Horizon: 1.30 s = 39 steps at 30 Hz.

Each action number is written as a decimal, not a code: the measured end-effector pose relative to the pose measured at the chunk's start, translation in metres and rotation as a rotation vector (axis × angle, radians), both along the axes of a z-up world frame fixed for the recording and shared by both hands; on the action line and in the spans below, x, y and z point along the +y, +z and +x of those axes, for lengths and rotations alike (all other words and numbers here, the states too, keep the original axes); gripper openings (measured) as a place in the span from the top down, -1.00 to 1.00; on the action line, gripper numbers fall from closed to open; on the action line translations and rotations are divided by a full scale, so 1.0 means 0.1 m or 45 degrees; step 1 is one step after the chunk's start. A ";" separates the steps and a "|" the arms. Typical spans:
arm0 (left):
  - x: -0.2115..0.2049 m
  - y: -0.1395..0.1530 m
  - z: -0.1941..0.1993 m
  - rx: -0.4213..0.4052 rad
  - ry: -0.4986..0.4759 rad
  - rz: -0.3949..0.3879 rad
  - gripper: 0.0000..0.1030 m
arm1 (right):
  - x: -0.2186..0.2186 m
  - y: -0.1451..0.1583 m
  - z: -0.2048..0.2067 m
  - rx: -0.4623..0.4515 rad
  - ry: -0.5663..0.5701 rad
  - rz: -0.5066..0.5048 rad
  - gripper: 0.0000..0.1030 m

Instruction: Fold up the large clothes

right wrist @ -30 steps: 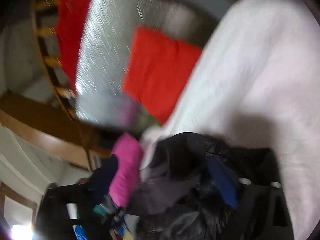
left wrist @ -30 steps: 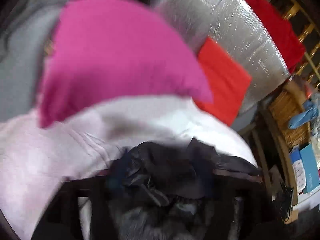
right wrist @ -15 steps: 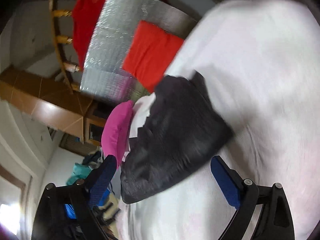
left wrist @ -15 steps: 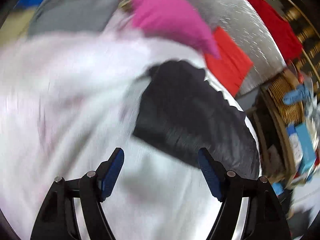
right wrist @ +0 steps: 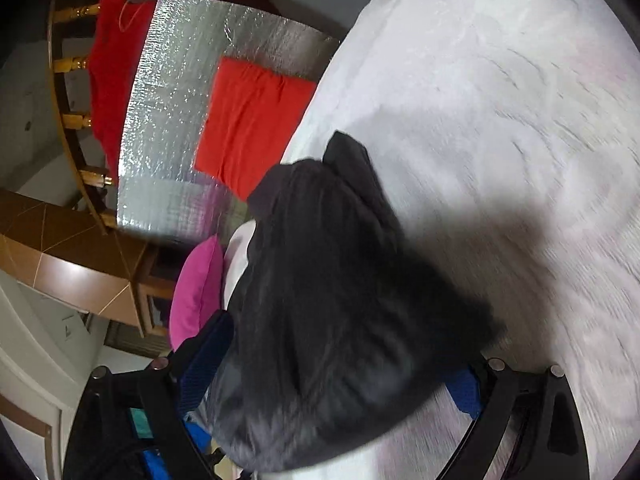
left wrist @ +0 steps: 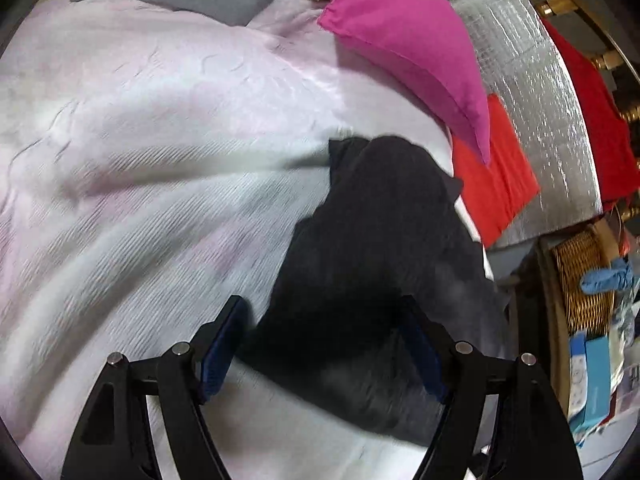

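Black garment (left wrist: 380,264) lies bunched on the pale pink bedspread (left wrist: 140,160), close to the bed's edge, and its long axis runs away from both cameras, narrowing to a point at the far end, toward the magenta pillow (left wrist: 416,40) in the left view. Left gripper (left wrist: 324,356) hangs over the near end with its jaws spread wide; the blue pads (left wrist: 224,352) stand either side of the cloth without pinching it. Right gripper (right wrist: 336,372) is spread wide too, its far pad half hidden by the dark fabric, and contact there is hard to judge. Beyond the bed sit a silver foil mat (right wrist: 172,92), a folded red cloth (right wrist: 248,120) on it, a wooden railing (right wrist: 68,92) and a wicker basket (left wrist: 580,280). Motion blur smears the bedspread's weave, and the garment's type can't be made out.
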<state>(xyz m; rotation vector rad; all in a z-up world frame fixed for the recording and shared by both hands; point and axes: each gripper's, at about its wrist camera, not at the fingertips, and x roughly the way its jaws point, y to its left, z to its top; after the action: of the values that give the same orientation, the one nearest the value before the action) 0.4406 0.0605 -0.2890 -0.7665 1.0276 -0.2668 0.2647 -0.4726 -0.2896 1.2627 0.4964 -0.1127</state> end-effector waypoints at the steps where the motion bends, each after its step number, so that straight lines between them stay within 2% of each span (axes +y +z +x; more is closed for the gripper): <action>1: -0.02 0.00 0.06 0.003 0.003 -0.009 -0.51 | -0.01 -0.01 0.07 0.033 -0.002 -0.027 -0.84; 2: -0.04 -0.01 0.11 0.007 0.012 -0.025 -0.50 | -0.02 -0.02 0.12 0.069 -0.004 -0.041 -0.68; 3: -0.04 -0.02 0.15 0.012 0.025 -0.037 -0.42 | -0.02 -0.02 0.16 0.095 -0.008 -0.061 -0.32; 4: -0.05 -0.03 0.18 0.014 0.034 -0.053 -0.18 | 0.00 -0.01 0.22 0.114 0.007 -0.081 -0.09; 5: -0.07 -0.02 0.20 0.021 0.034 -0.048 -0.10 | 0.00 -0.01 0.24 0.126 0.010 -0.082 0.06; 7: -0.09 0.04 0.22 0.019 0.017 0.008 0.33 | 0.04 0.04 0.20 0.125 0.010 -0.108 0.20; 9: -0.11 0.12 0.21 -0.011 -0.012 0.048 0.55 | 0.09 0.12 0.14 0.121 0.025 -0.175 0.31; 10: -0.11 0.19 0.19 -0.030 -0.024 0.082 0.62 | 0.12 0.16 0.09 0.121 0.033 -0.193 0.33; 13: -0.06 0.32 0.06 -0.043 -0.025 0.118 0.67 | 0.24 0.23 -0.10 0.122 0.047 -0.201 0.34; 18: 0.09 0.43 -0.37 -0.045 -0.085 0.181 0.67 | 0.46 0.16 -0.72 0.113 0.104 -0.165 0.34; 23: 0.36 0.37 -1.17 -0.055 -0.165 0.217 0.66 | 0.65 0.06 -1.45 0.111 0.172 -0.130 0.33; 24: 0.40 0.34 -1.32 -0.061 -0.180 0.228 0.63 | 0.68 0.04 -1.58 0.117 0.194 -0.125 0.26; 26: 0.50 0.28 -1.54 -0.036 -0.201 0.255 0.42 | 0.72 -0.02 -1.81 0.150 0.236 -0.092 0.16; 27: 0.55 0.25 -1.61 -0.019 -0.208 0.266 0.24 | 0.72 -0.06 -1.93 0.183 0.254 -0.069 -0.03; 29: 0.71 0.22 -1.76 0.011 -0.220 0.301 0.00 | 0.65 -0.09 -2.13 0.258 0.275 -0.027 -0.24; 31: 0.85 0.26 -1.86 0.012 -0.241 0.317 -0.19 | 0.53 0.00 -2.32 0.266 0.295 -0.040 -0.25; 33: 0.98 0.37 -1.89 -0.006 -0.267 0.334 -0.20 | 0.39 0.22 -2.53 0.280 0.261 -0.165 -0.26; 35: 1.06 0.59 -1.88 -0.057 -0.235 0.463 -0.20 | 0.24 0.46 -2.59 0.279 0.207 -0.288 -0.39; 37: 1.04 0.82 -1.78 -0.152 -0.242 0.545 -0.26 | 0.11 0.67 -2.46 0.246 0.196 -0.341 -0.44; 39: 0.94 0.99 -1.61 -0.190 -0.273 0.586 -0.37 | 0.07 0.83 -2.14 0.217 0.225 -0.366 -0.46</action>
<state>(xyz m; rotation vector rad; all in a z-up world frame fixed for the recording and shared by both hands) 0.2798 0.1545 -0.1897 -0.2174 0.9807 -0.2546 0.0507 -0.4659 -0.2065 0.9282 0.7103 -0.1384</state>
